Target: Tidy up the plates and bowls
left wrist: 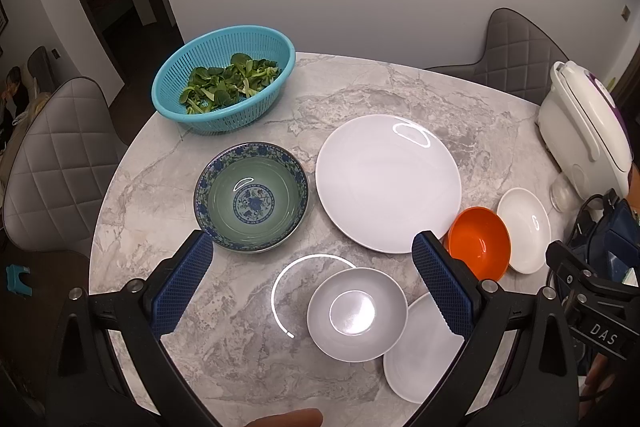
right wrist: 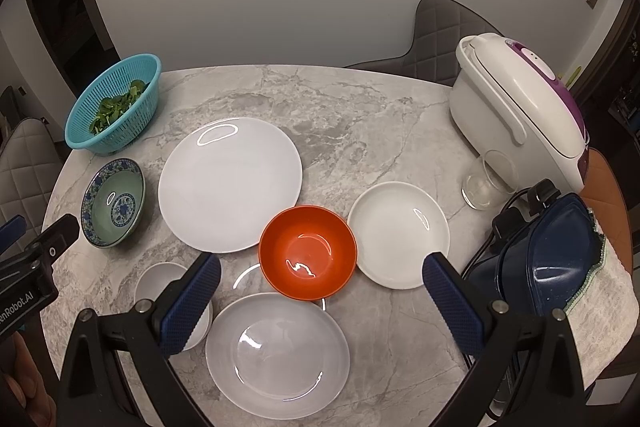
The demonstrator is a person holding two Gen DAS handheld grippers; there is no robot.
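On the marble table (left wrist: pixel 360 83) lie a large white plate (left wrist: pixel 388 183) (right wrist: pixel 230 185), a blue-patterned green bowl (left wrist: pixel 252 197) (right wrist: pixel 113 203), an orange bowl (left wrist: pixel 479 243) (right wrist: pixel 307 253), a small white dish (left wrist: pixel 524 230) (right wrist: pixel 399 235), a small white bowl (left wrist: pixel 357 314) (right wrist: pixel 158 281) and a medium white plate (left wrist: pixel 420 355) (right wrist: pixel 278 353). My left gripper (left wrist: pixel 312 287) is open and empty above the small white bowl. My right gripper (right wrist: pixel 322 307) is open and empty, over the near edge of the orange bowl and the medium plate.
A teal colander of greens (left wrist: pixel 224 79) (right wrist: pixel 114 107) stands at the far left. A white rice cooker (right wrist: pixel 516 111) (left wrist: pixel 584 131), a glass (right wrist: pixel 486 183) and a dark blue appliance (right wrist: pixel 540 263) crowd the right side. Padded chairs (left wrist: pixel 52 163) surround the table.
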